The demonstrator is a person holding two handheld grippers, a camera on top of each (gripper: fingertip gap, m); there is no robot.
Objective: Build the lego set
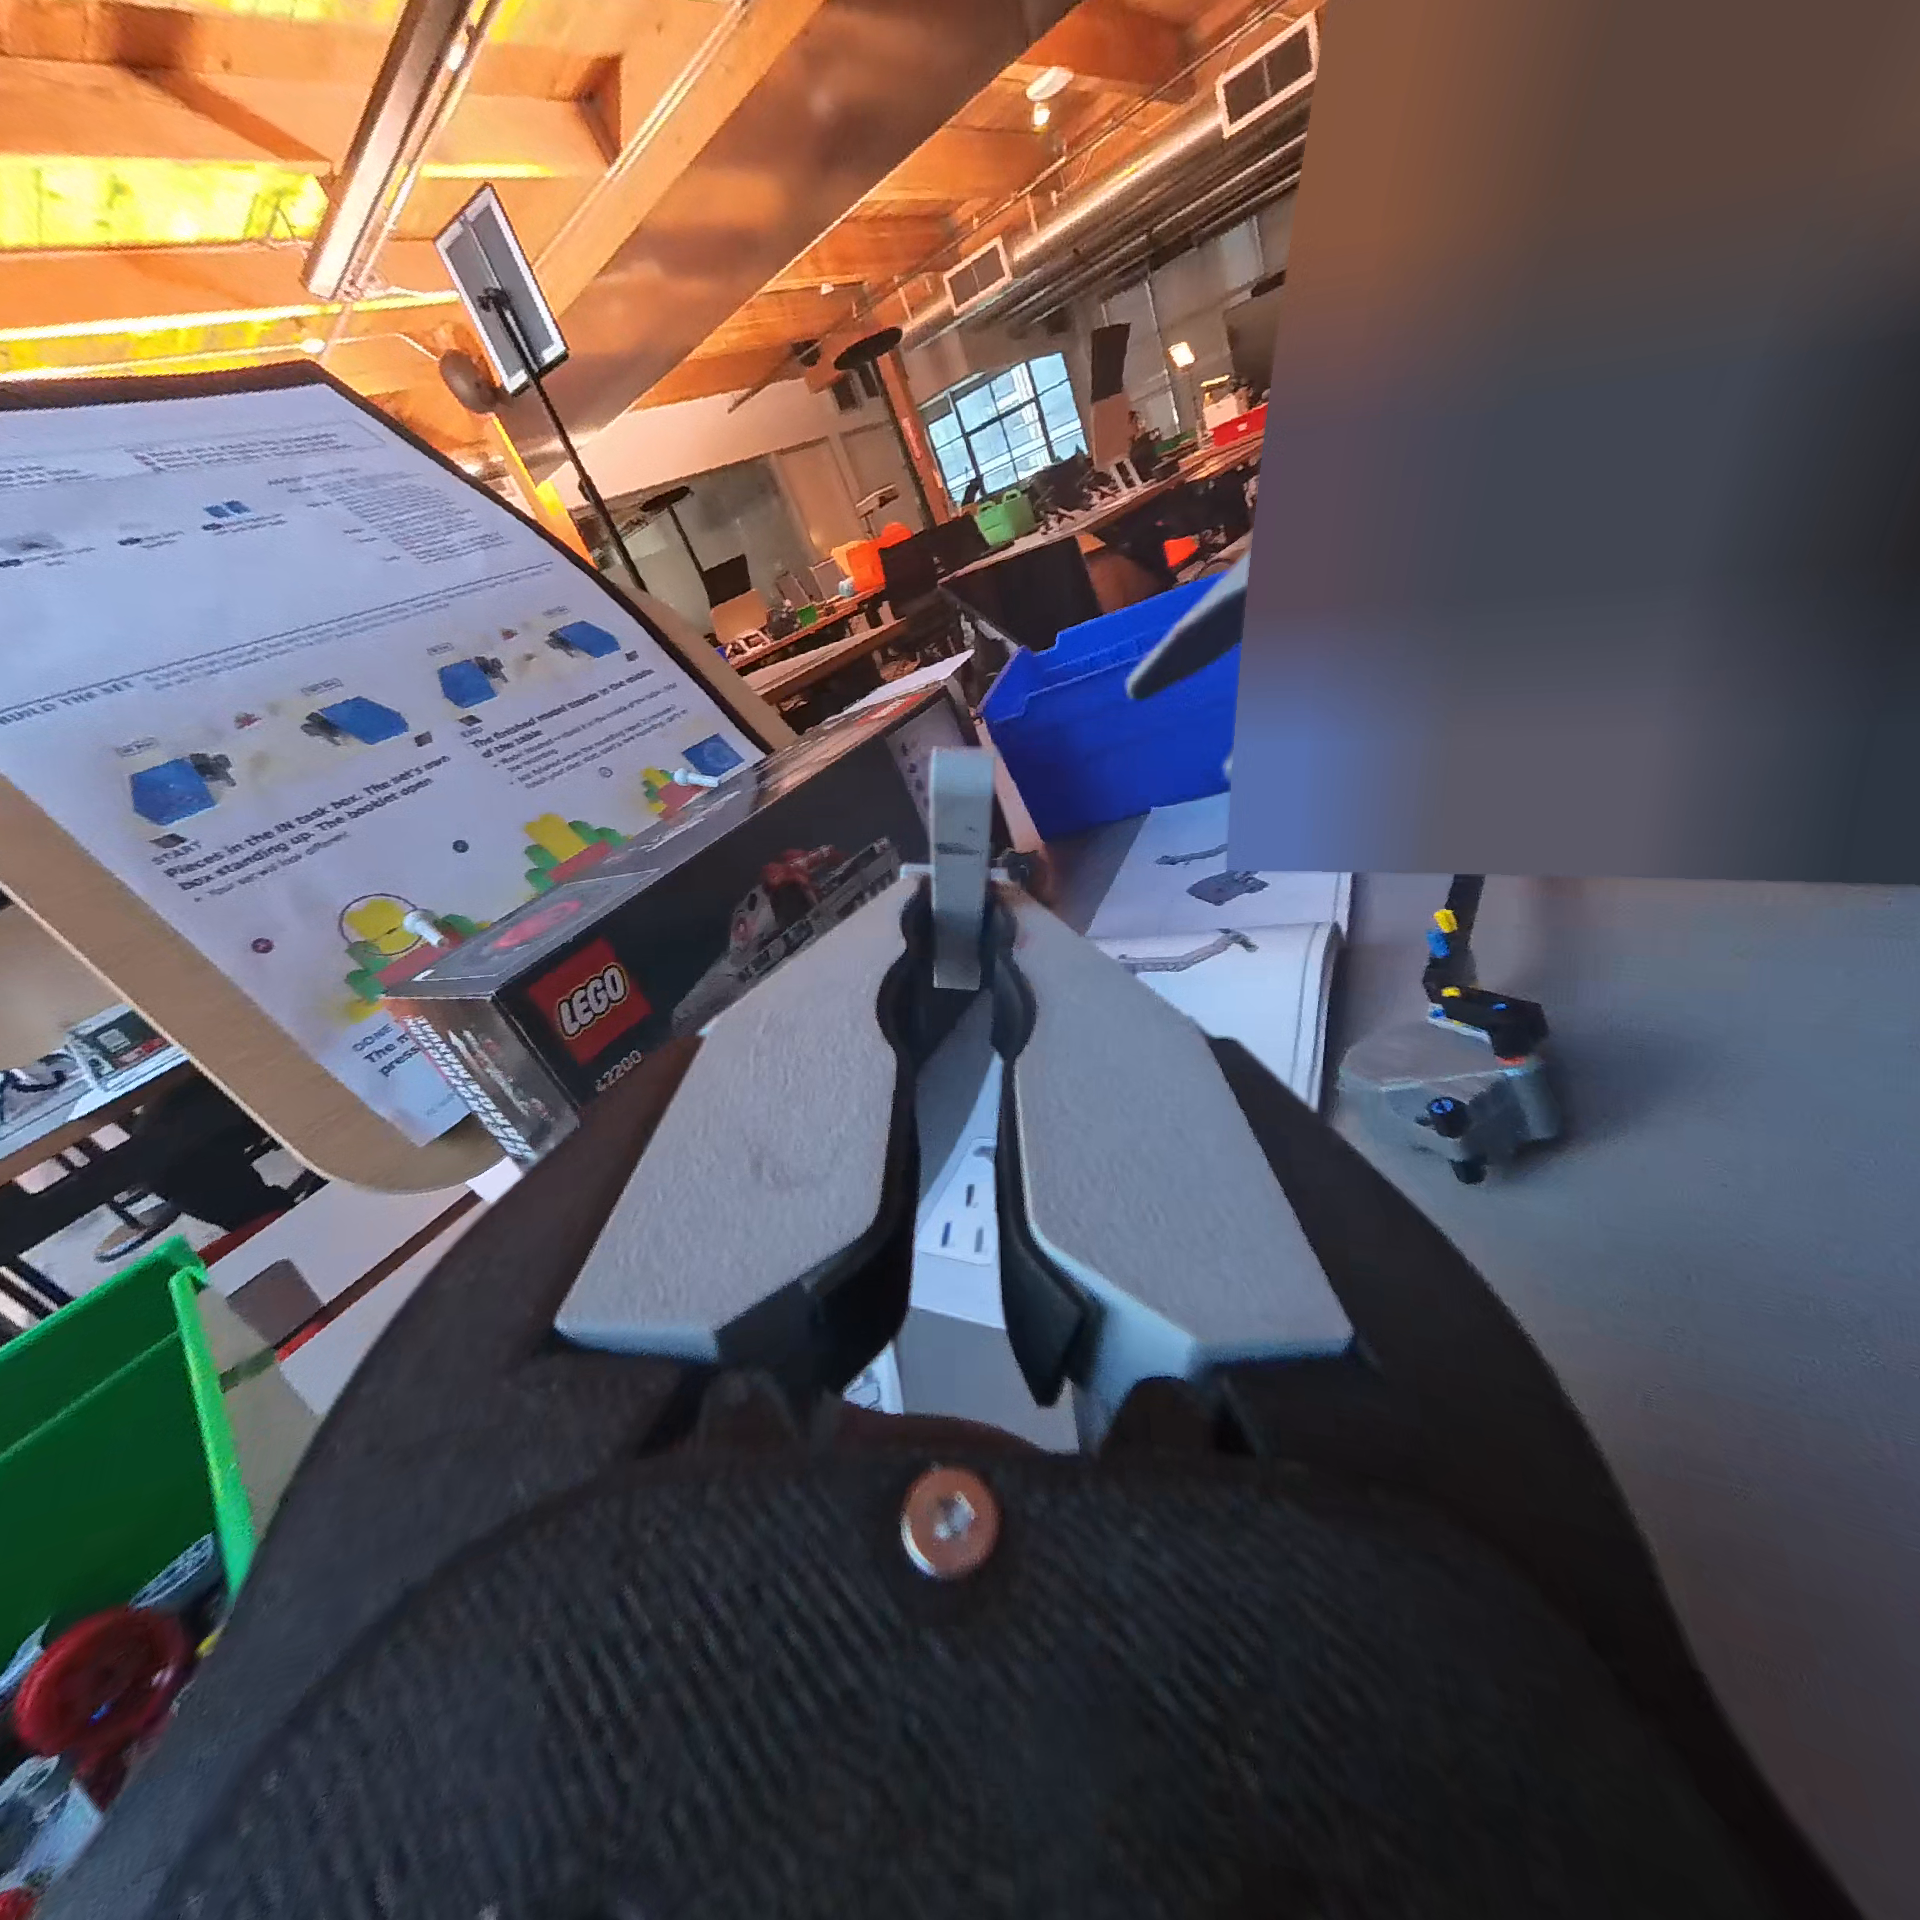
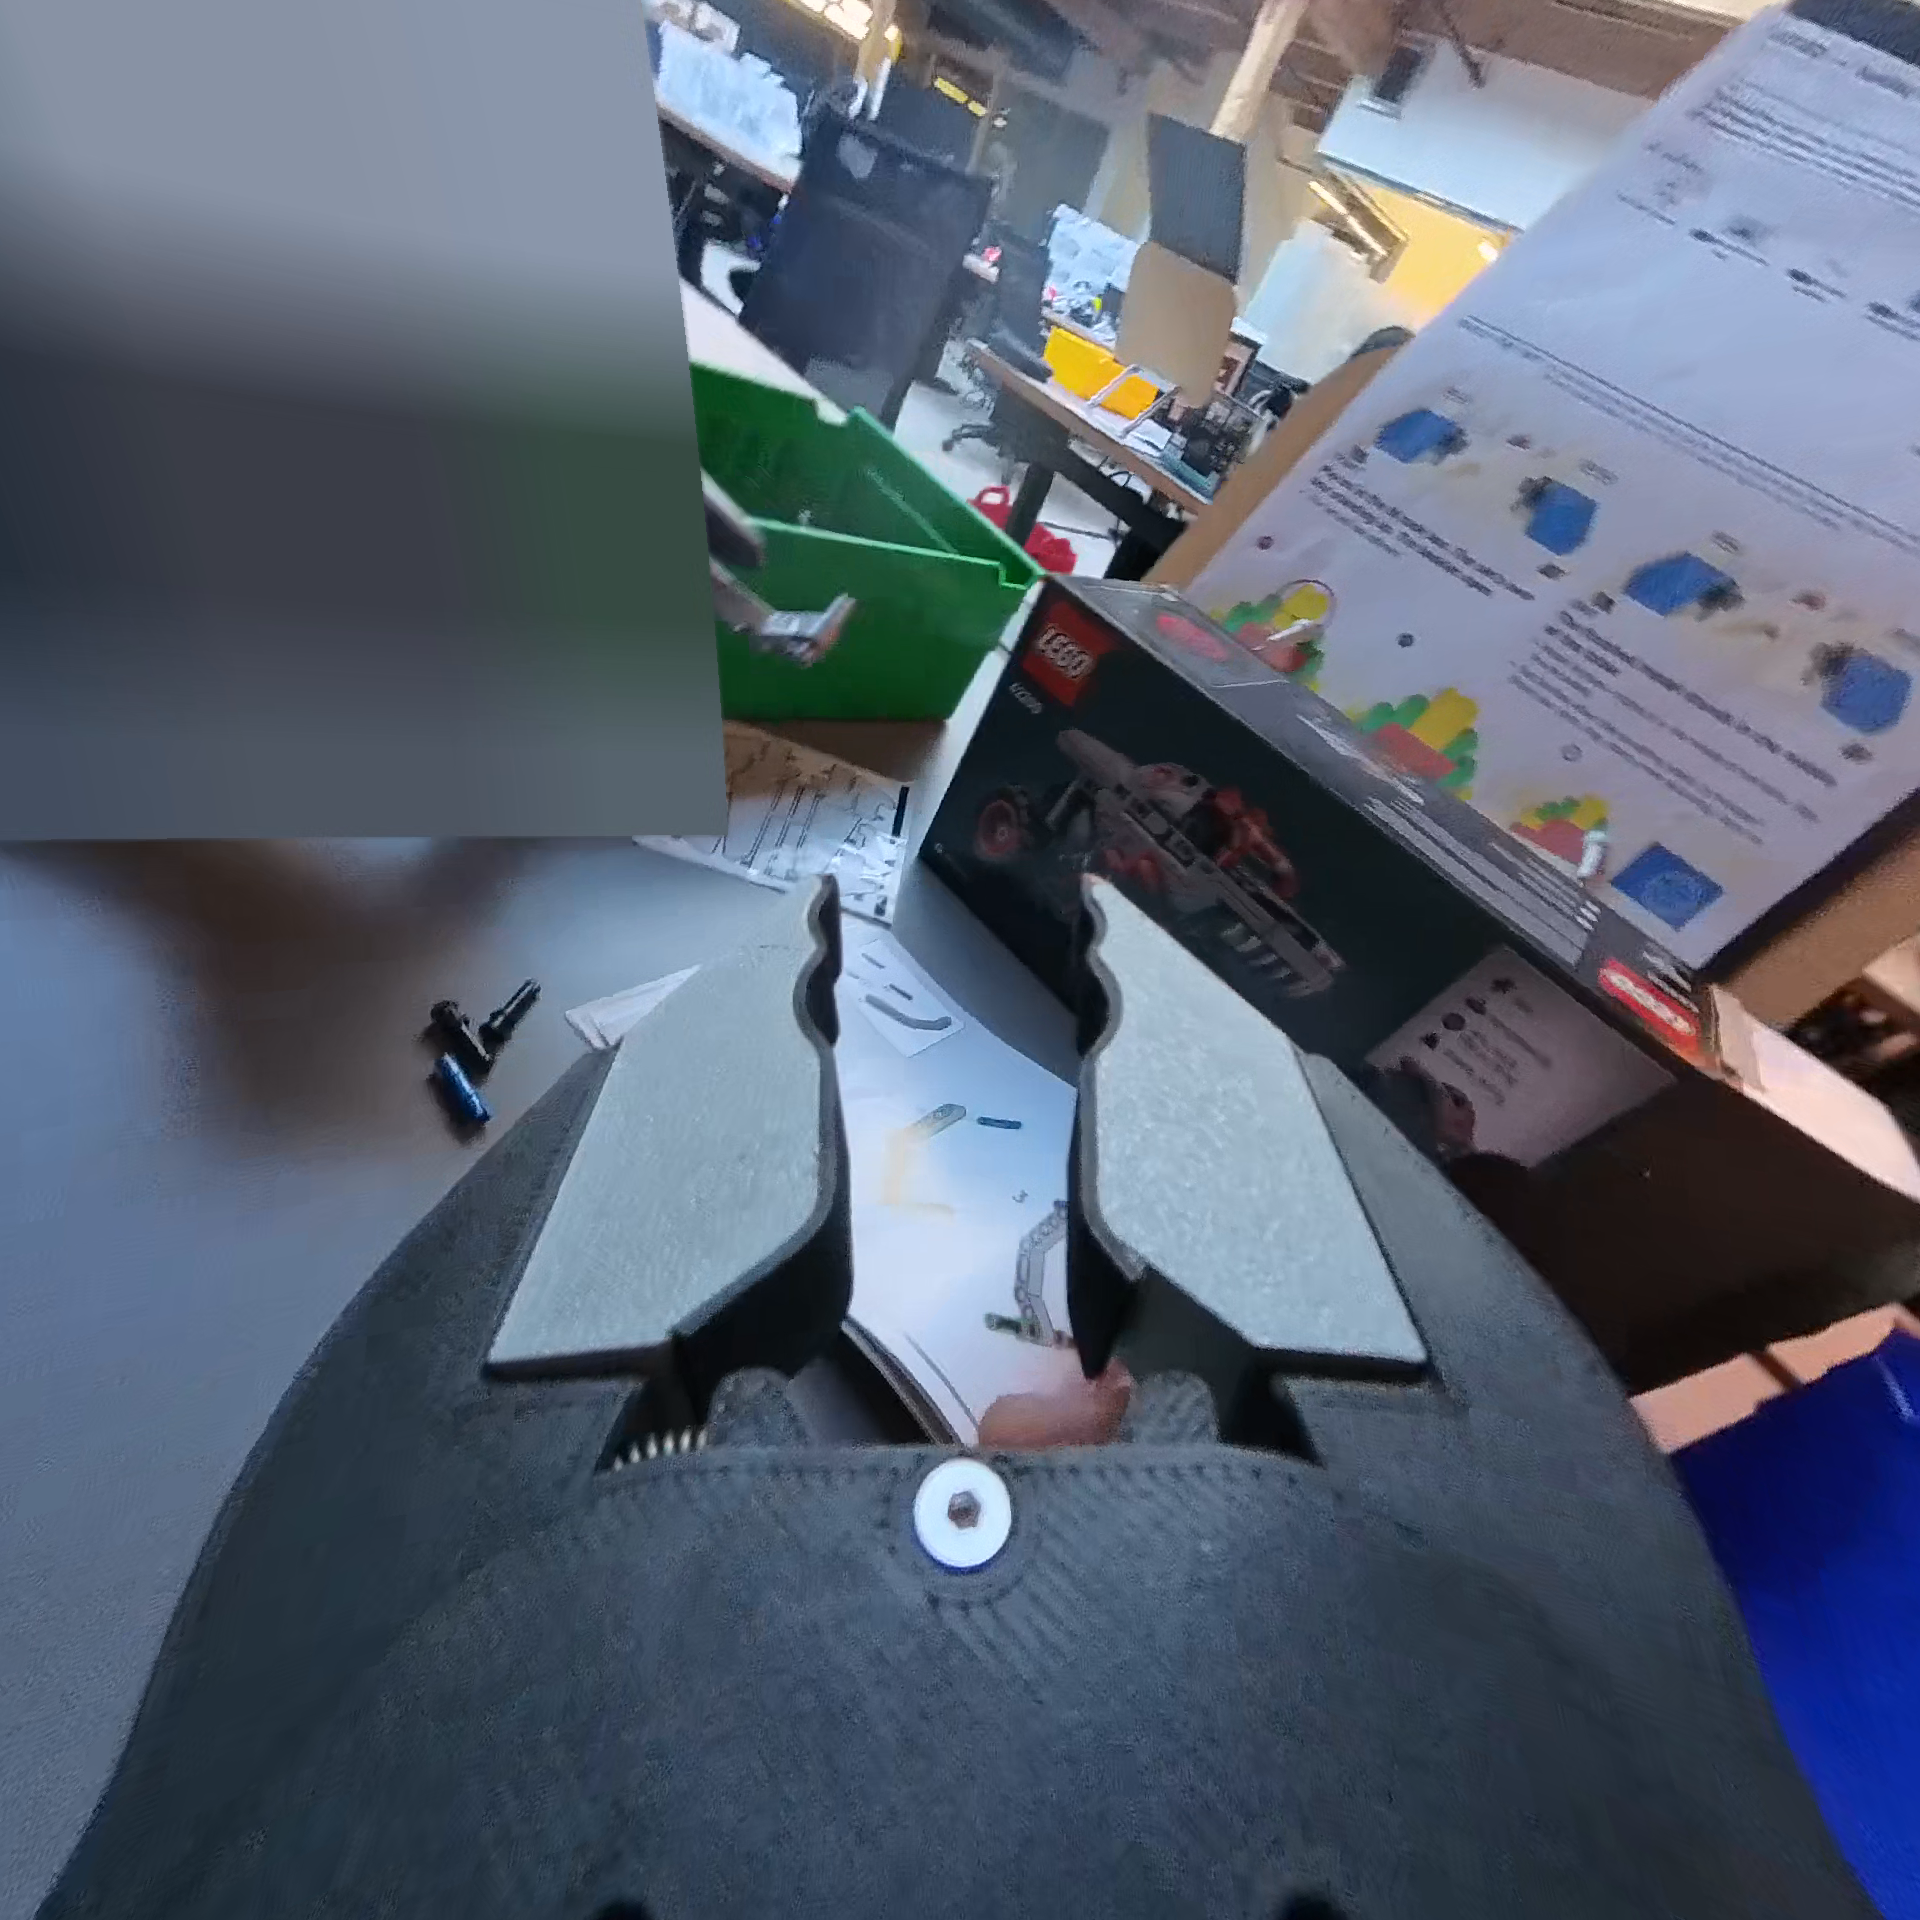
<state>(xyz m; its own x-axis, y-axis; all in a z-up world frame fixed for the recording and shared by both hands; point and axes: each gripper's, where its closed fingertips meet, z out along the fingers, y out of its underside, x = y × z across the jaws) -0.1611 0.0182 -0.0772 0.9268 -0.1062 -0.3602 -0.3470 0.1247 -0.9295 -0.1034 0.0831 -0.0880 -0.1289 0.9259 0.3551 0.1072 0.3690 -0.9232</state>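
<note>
Left claw pinched tight on a flat grey lego beam — matte plastic, rounded top, standing upright between the wavy black fingertip edges, thin white pin through it at the grip. Claw fingers are broad grey textured plates on a black ribbed body, angled up and forward above the bench, pointing toward the lego box. Right claw spread wide, nothing between the tips, tilted down over the open instruction booklet; a fingertip of the person shows at the claw's base.

Lego box is glossy black cardboard with a red logo square, standing on its long edge at the back of the bench, just in front of a curved wooden board carrying a printed instruction sheet.

Left view only: partly built model on the bench to the right — grey blocky base with black wheels, black arm rising from it with blue and yellow pins; blue plastic bin behind the box; green bin at lower left with a red wheel beside it.

Right view only: small loose parts on the smooth grey bench left of the claw — black pins and a blue pin, close together; green bin seen beyond the booklet, left of the box, with a grey piece at its front wall.
</note>
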